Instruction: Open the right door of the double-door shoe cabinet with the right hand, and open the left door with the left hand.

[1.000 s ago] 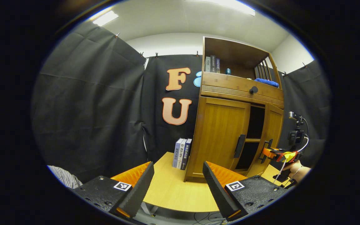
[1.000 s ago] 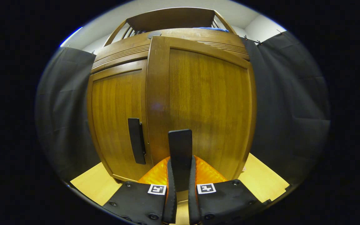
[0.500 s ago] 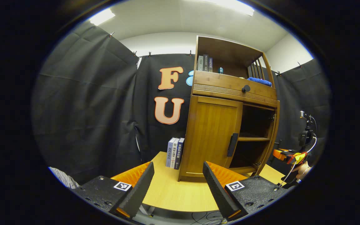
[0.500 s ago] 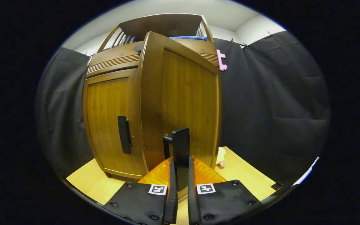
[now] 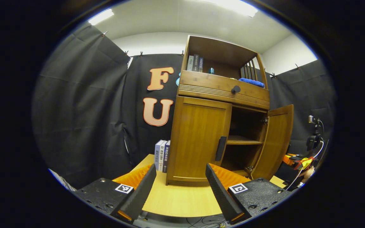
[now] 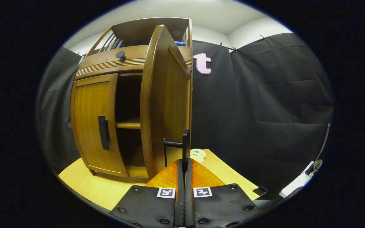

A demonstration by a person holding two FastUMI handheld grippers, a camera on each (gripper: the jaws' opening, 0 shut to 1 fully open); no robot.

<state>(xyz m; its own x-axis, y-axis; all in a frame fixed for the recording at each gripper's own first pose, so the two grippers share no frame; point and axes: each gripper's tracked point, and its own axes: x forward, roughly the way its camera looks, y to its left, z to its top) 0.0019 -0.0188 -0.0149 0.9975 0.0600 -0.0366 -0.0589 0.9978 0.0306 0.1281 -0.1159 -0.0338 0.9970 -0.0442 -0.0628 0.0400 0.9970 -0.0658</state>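
My right gripper [image 6: 184, 164] is clamped on the black handle [image 6: 185, 144] of the right door [image 6: 165, 104], which stands swung wide from the shoe cabinet [image 5: 223, 91] on the table [image 5: 179, 199], baring a shelf [image 5: 242, 141] inside. My left gripper [image 5: 180, 186] hangs well short of the cabinet, fingers spread wide, holding nothing. The left door [image 5: 198, 139] sits closed, its handle [image 5: 220, 148] untouched. Books [image 5: 161, 155] stand just left of the cabinet.
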